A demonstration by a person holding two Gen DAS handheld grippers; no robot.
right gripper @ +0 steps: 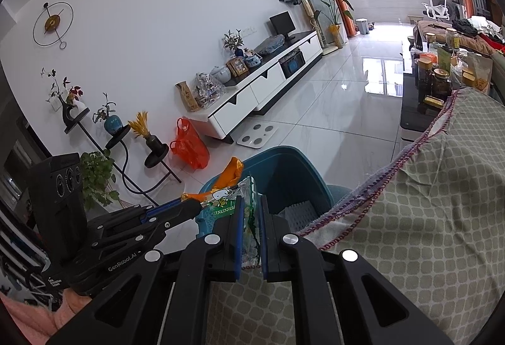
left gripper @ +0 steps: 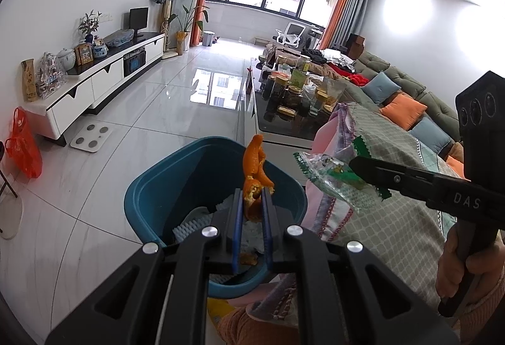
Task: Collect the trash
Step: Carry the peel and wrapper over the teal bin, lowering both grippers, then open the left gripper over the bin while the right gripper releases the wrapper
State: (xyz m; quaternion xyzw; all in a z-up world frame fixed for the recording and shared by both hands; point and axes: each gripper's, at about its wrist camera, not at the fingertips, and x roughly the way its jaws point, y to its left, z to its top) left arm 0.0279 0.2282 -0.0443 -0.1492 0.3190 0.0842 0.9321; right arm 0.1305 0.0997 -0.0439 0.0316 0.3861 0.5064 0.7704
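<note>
An orange peel (left gripper: 256, 168) sticks up from my left gripper (left gripper: 255, 192), which is shut on it above the blue trash bin (left gripper: 151, 187). White paper scraps lie inside the bin. My right gripper (left gripper: 358, 165) comes in from the right, shut on a clear snack wrapper with green print (left gripper: 325, 178), level with the bin's right rim. In the right wrist view the wrapper (right gripper: 249, 203) stands between the blue pads of the right gripper (right gripper: 251, 198), the blue bin (right gripper: 284, 162) lies just beyond, and the left gripper (right gripper: 192, 206) holds the peel (right gripper: 232, 171) to the left.
A patterned cloth-covered cushion or armrest (left gripper: 388, 219) lies right of the bin. Beyond stand a dark coffee table (left gripper: 284, 121) crowded with jars, a green sofa (left gripper: 410, 86), a white TV cabinet (left gripper: 104, 77), a floor scale (left gripper: 91, 138) and an orange plastic bag (left gripper: 23, 146). Glossy tiled floor spreads left of the bin.
</note>
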